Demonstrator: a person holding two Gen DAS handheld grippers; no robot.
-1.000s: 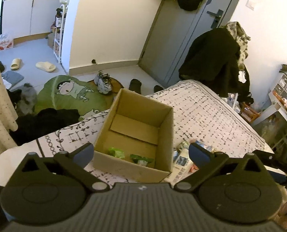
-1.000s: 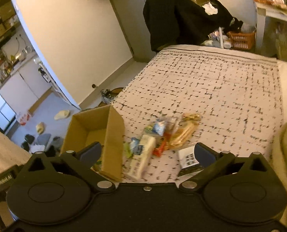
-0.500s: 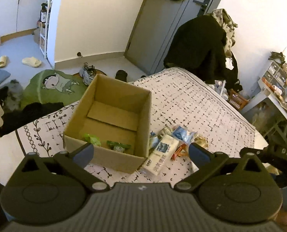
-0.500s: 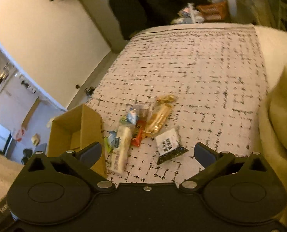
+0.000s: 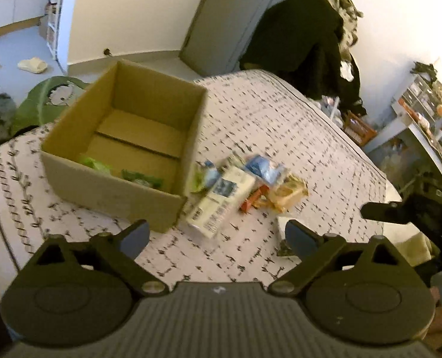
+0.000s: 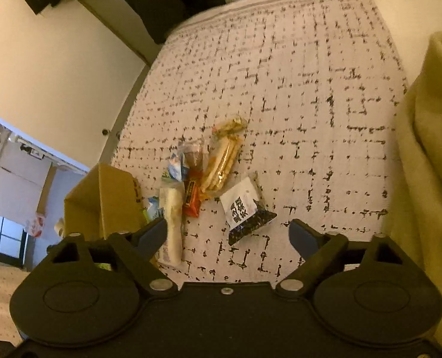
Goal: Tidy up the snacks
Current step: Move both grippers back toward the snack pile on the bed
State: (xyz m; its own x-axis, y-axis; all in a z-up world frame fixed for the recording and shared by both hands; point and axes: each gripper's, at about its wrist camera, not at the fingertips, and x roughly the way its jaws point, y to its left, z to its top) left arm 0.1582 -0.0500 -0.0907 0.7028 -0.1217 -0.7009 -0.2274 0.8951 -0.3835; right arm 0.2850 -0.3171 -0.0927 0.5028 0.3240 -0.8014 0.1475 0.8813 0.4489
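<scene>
Both grippers empty, fingers spread wide, I'm lining my right gripper (image 6: 226,232) over the black-and-white packet (image 6: 246,210), next bound for the cardboard box (image 5: 122,146)

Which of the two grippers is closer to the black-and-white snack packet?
The right gripper: the black-and-white snack packet lies just ahead between its open fingers. The left gripper hangs open further left, facing the cardboard box.

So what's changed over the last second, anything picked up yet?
Nothing picked up. Both grippers, left and right, moved in toward the snack pile, still open and empty. The box, its green packets and the black-and-white packet stayed put.
</scene>
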